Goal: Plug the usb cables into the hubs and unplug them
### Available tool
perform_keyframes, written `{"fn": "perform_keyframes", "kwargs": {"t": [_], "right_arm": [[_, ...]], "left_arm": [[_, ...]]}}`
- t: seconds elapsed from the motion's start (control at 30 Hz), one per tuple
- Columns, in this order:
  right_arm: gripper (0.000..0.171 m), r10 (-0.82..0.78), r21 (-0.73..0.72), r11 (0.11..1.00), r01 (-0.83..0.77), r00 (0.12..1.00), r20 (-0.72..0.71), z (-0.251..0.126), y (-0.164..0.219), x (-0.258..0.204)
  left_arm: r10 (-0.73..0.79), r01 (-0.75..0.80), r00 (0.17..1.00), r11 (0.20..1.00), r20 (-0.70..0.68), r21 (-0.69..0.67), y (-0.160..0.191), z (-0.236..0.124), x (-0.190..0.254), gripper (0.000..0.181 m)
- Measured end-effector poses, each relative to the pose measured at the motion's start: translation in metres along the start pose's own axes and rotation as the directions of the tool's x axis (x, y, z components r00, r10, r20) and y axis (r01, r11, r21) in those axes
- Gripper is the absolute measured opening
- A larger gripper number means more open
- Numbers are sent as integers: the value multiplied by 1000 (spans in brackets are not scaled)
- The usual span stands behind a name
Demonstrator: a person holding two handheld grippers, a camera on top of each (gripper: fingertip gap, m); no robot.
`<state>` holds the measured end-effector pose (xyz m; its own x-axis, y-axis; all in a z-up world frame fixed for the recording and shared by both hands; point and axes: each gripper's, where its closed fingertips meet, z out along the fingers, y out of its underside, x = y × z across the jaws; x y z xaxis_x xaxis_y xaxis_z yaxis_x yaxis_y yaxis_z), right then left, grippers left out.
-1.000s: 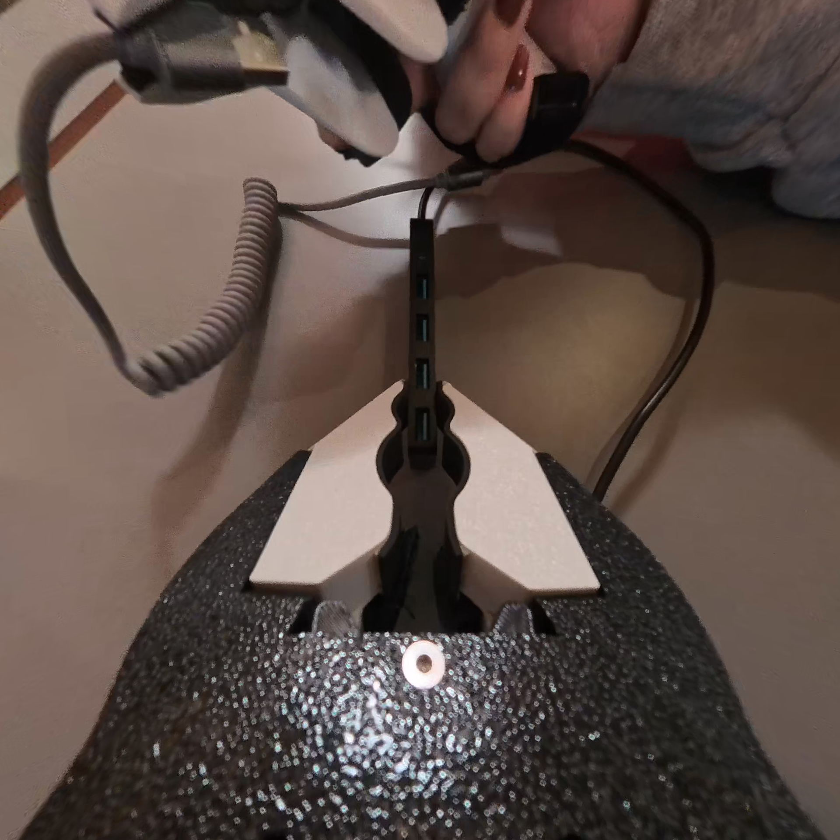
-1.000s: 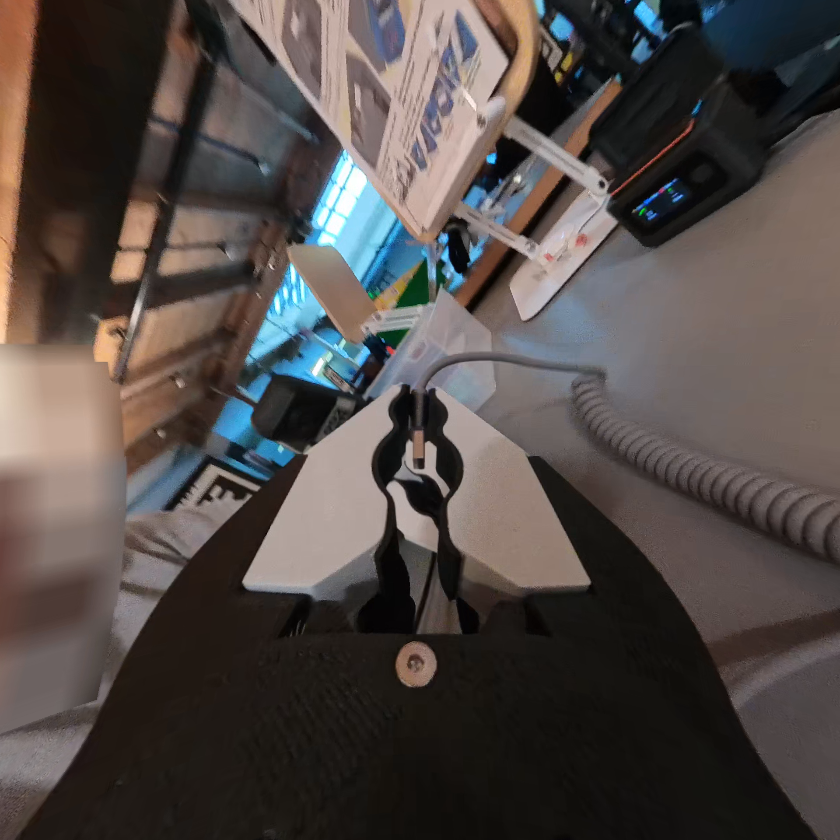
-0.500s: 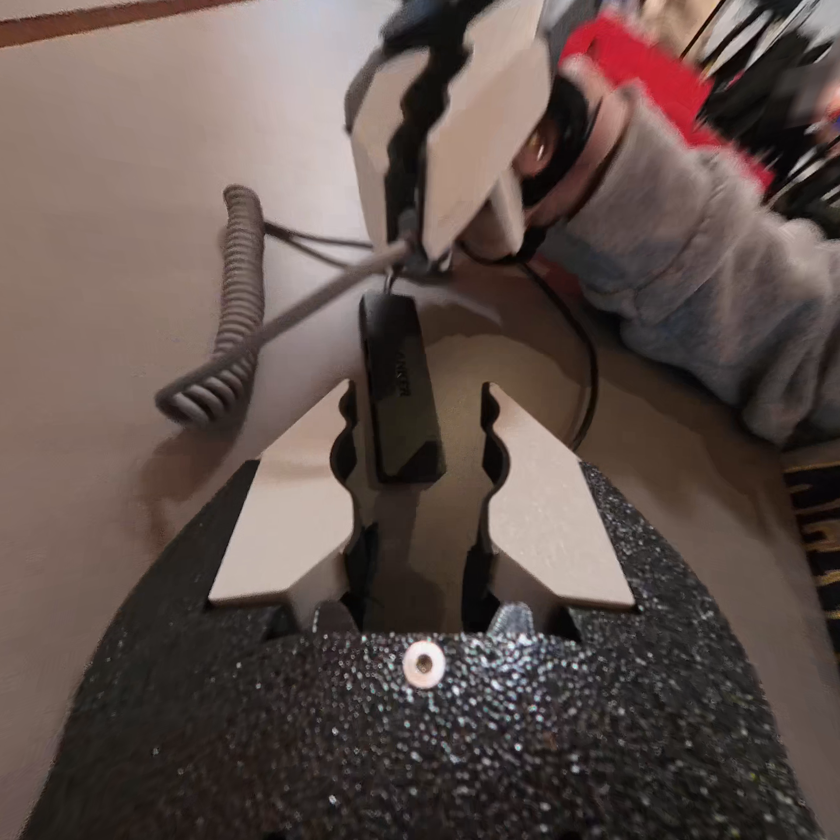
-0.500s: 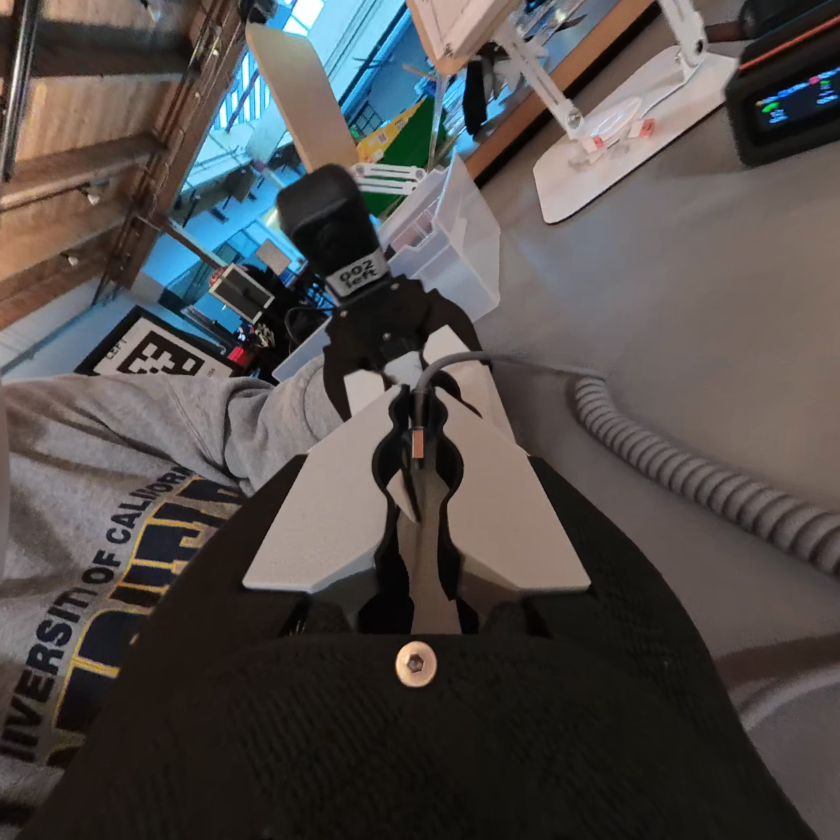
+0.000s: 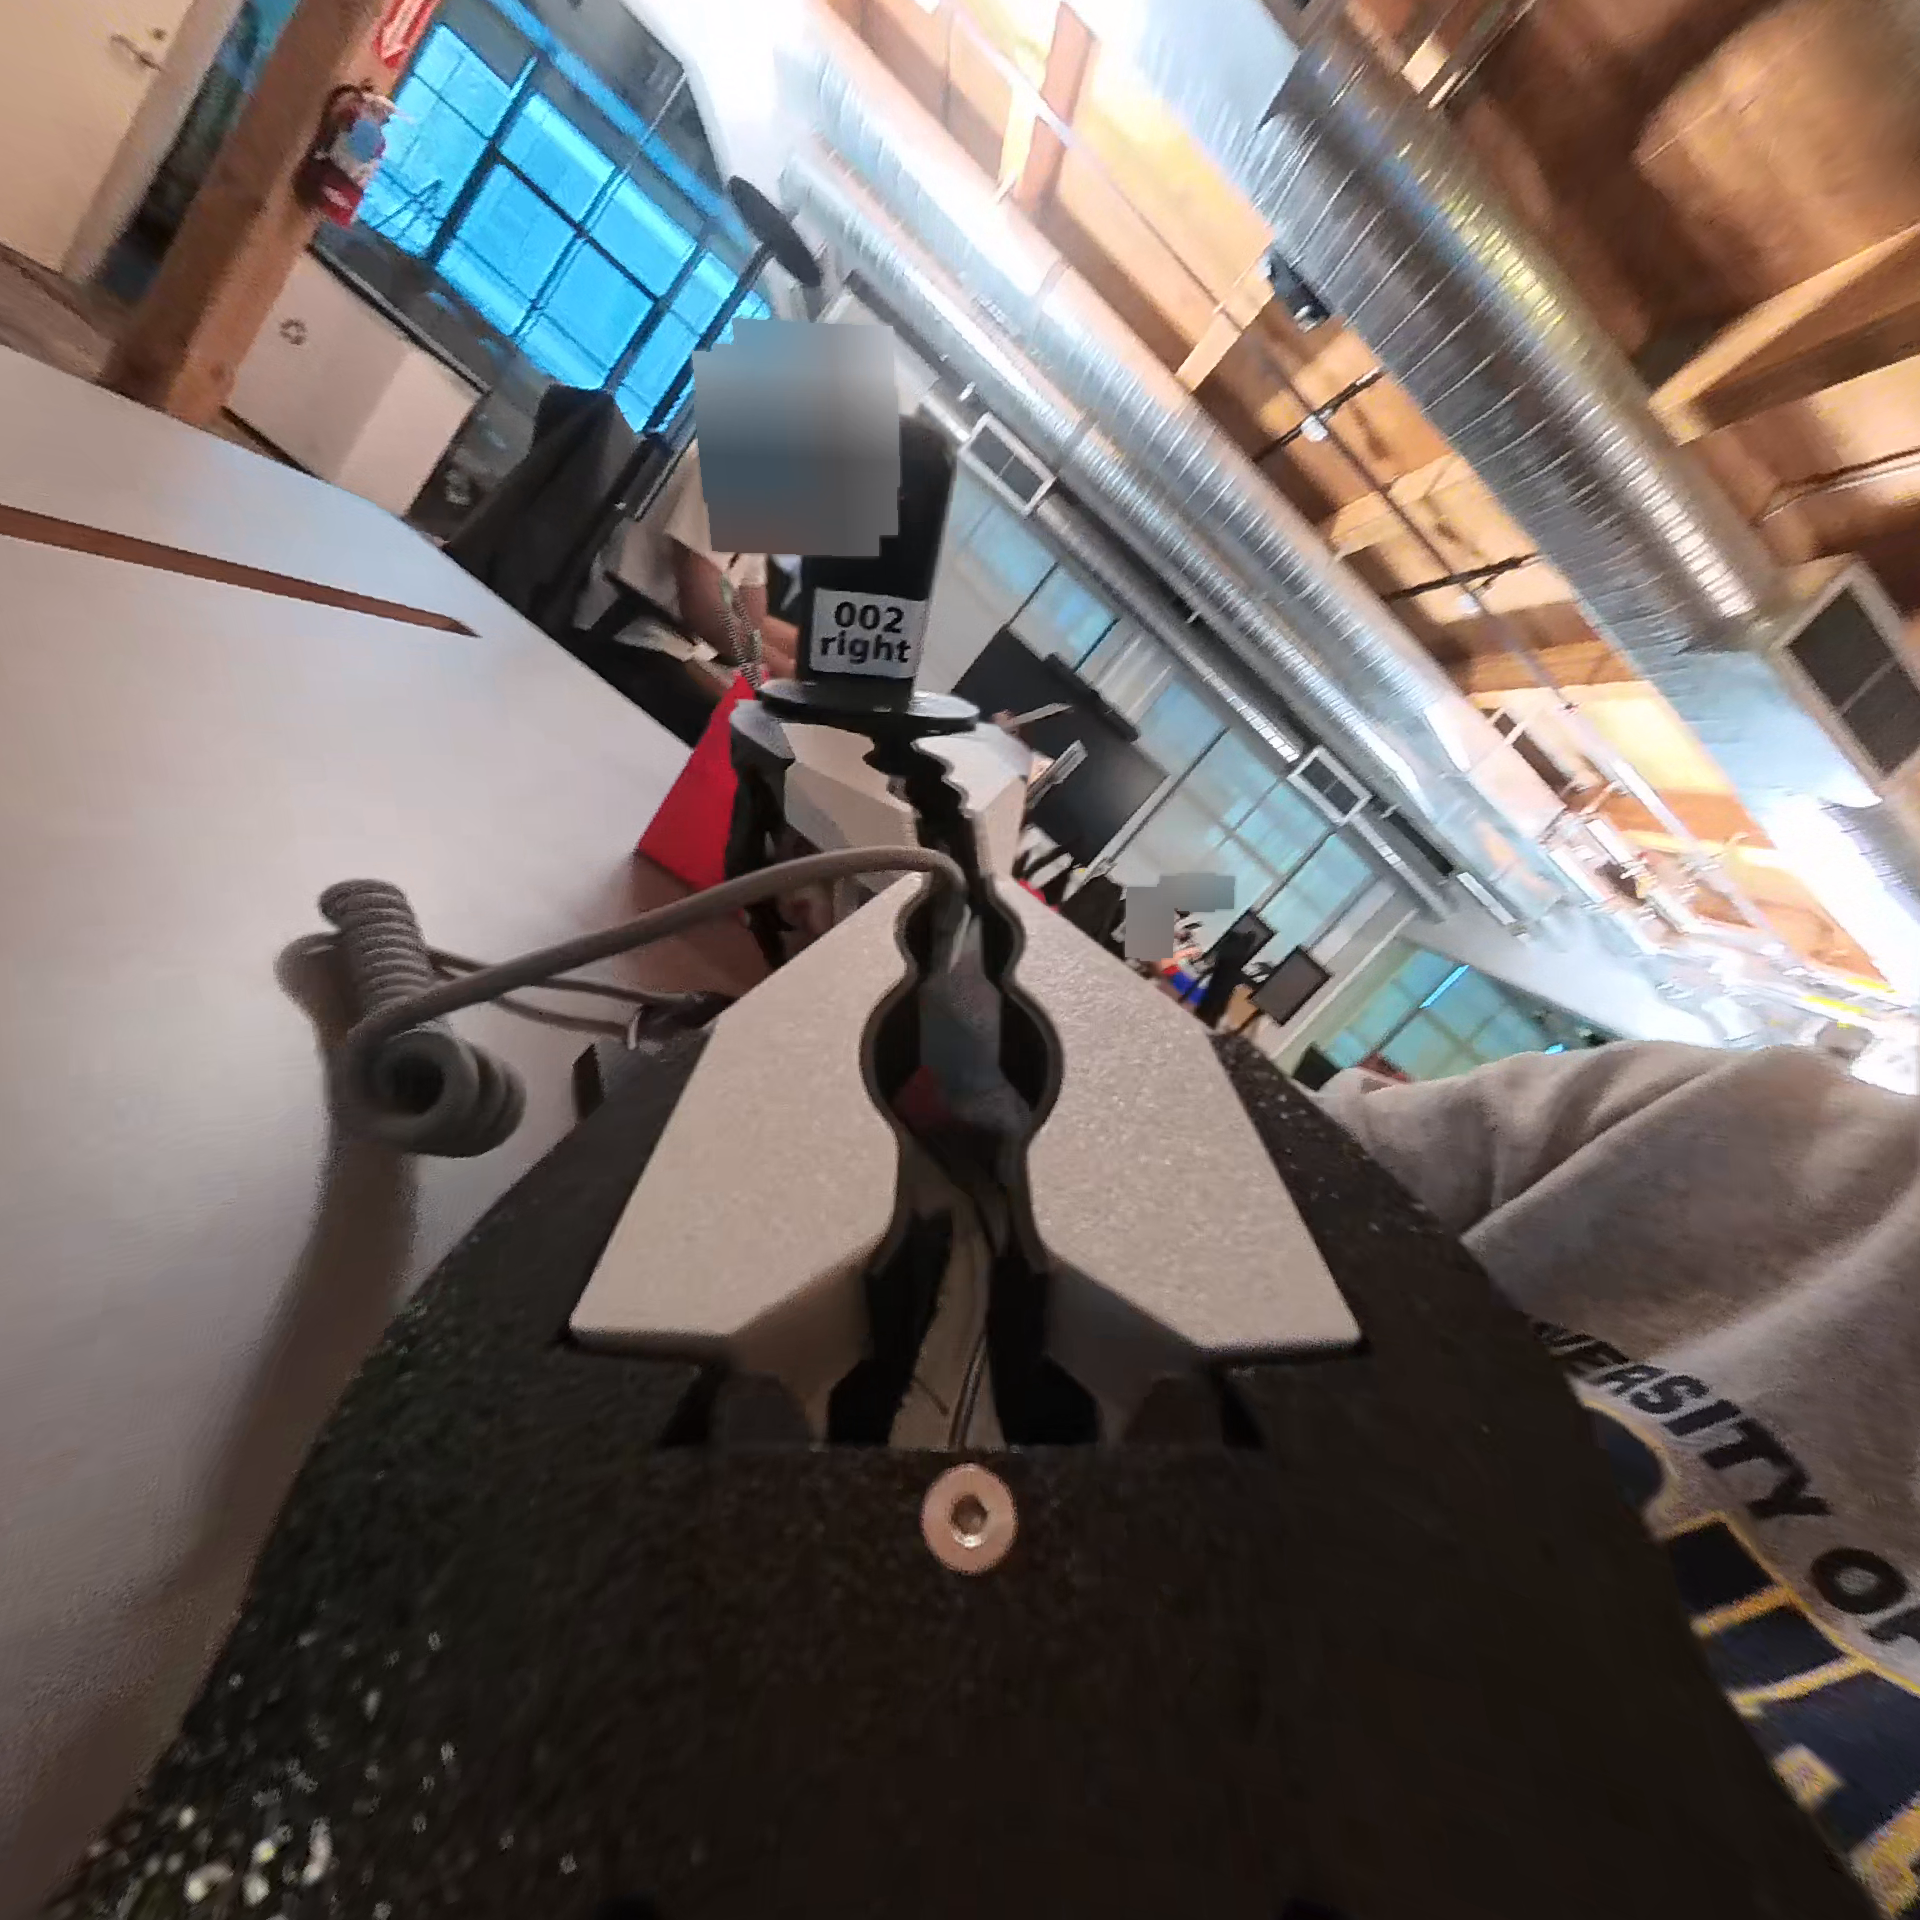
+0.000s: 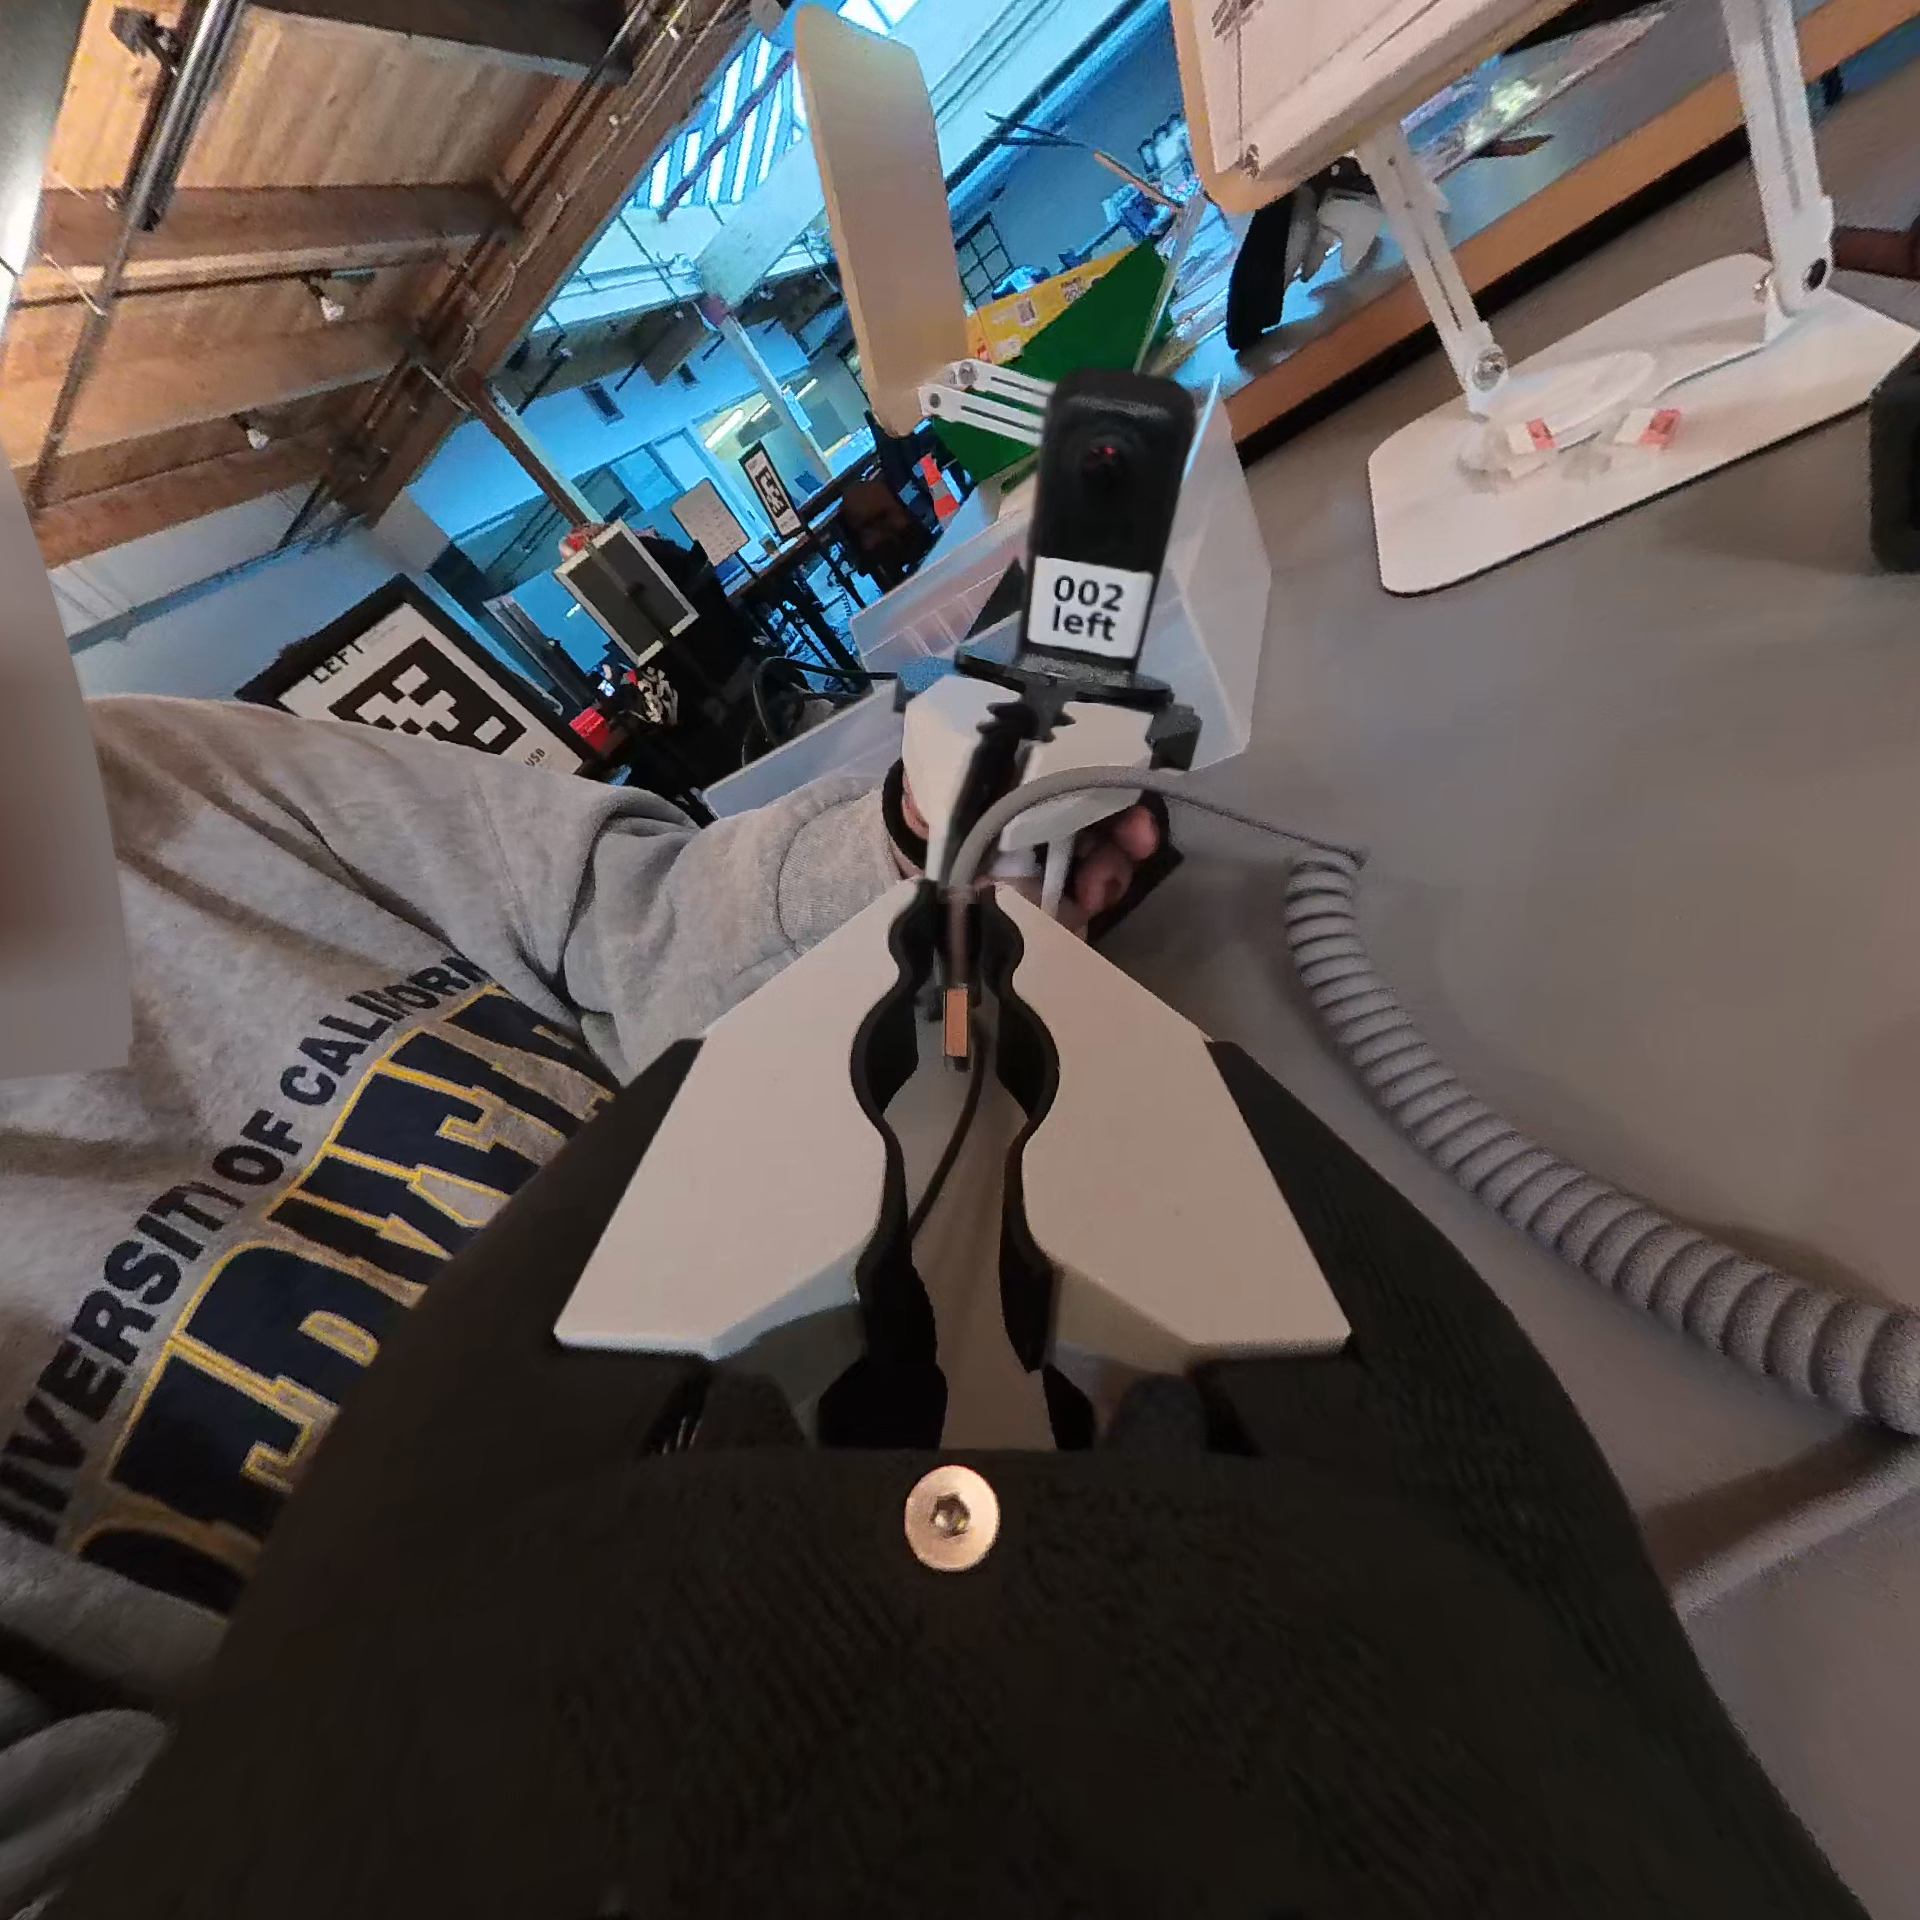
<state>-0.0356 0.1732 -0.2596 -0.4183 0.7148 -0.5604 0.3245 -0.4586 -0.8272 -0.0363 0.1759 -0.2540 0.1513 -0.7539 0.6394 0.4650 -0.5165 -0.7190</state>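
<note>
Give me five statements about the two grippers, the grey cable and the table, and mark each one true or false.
1. The right gripper is shut on the grey cable's plug. True.
2. The grey cable is straight all along. False: part of it is coiled and lies on the table.
3. The left gripper is wide open. False: its jaws stand close together.
4. The two grippers face each other. True.
5. The plug sits in a hub port. False: its metal tip is bare between the right gripper's fingers.
</note>
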Motion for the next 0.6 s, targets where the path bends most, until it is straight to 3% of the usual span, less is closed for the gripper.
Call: {"fn": "perform_keyframes", "kwargs": {"t": [0.13,0.3,0.53,0.6], "right_arm": [[6,-31,-25,999,31,1000,1,-3,3,-3],[6,-80,-88,993,80,997,-1,-1,10,-8],[6,-135,-242,963,117,989,-59,5,30,-4],[6,-170,-352,930,108,974,-152,3,46,13]], "left_arm": [[-63,66,996,996,-65,52,-6,0,5,18],[18,-15,999,998,-51,62,-5,1,8,0],[62,-62,998,998,-9,16,1,6,6,0],[78,-77,997,996,-27,34,-4,6,13,0]]}}
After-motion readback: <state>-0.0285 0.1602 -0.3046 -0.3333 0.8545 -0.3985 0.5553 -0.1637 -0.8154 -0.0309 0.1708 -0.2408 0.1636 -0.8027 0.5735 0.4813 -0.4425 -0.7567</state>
